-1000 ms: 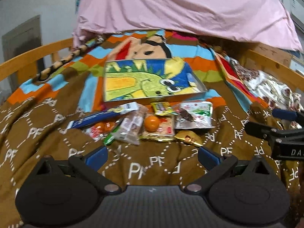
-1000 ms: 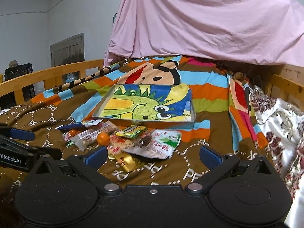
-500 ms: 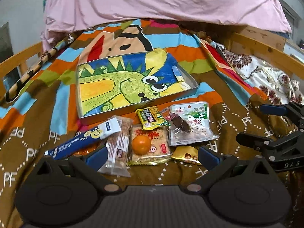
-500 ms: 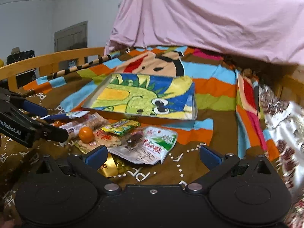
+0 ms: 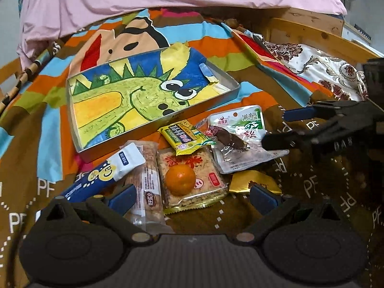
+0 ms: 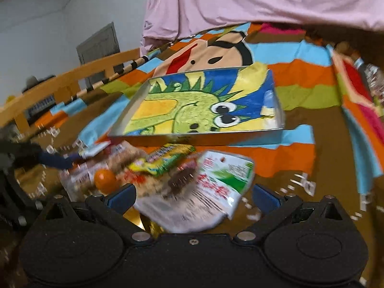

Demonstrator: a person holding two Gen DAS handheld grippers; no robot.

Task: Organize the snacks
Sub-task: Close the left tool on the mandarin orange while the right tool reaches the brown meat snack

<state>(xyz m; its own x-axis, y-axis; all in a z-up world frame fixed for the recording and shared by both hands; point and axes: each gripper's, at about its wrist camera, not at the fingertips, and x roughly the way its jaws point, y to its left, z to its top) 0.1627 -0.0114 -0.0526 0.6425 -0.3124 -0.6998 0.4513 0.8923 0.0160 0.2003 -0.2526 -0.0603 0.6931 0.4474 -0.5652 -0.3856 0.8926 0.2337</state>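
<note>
- Snack pile (image 5: 192, 165) — lay on the bed just before the empty tray (image 5: 230, 81).
- Left tool (image 5: 192, 194), right tool (image 6: 193, 195) — both spread, empty.
- Advice: pinch one packet edge, lift clear.

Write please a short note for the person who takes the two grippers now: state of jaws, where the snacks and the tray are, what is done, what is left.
Left gripper: jaws open, holding nothing, low over the orange on its cracker packet.
Right gripper: jaws open, holding nothing, over the white-green pouch.
Snacks: all in one pile on the brown blanket, in front of the tray.
Tray: holds only its dinosaur picture lining.
Done: nothing placed.
Left: move every snack into the tray.
</note>
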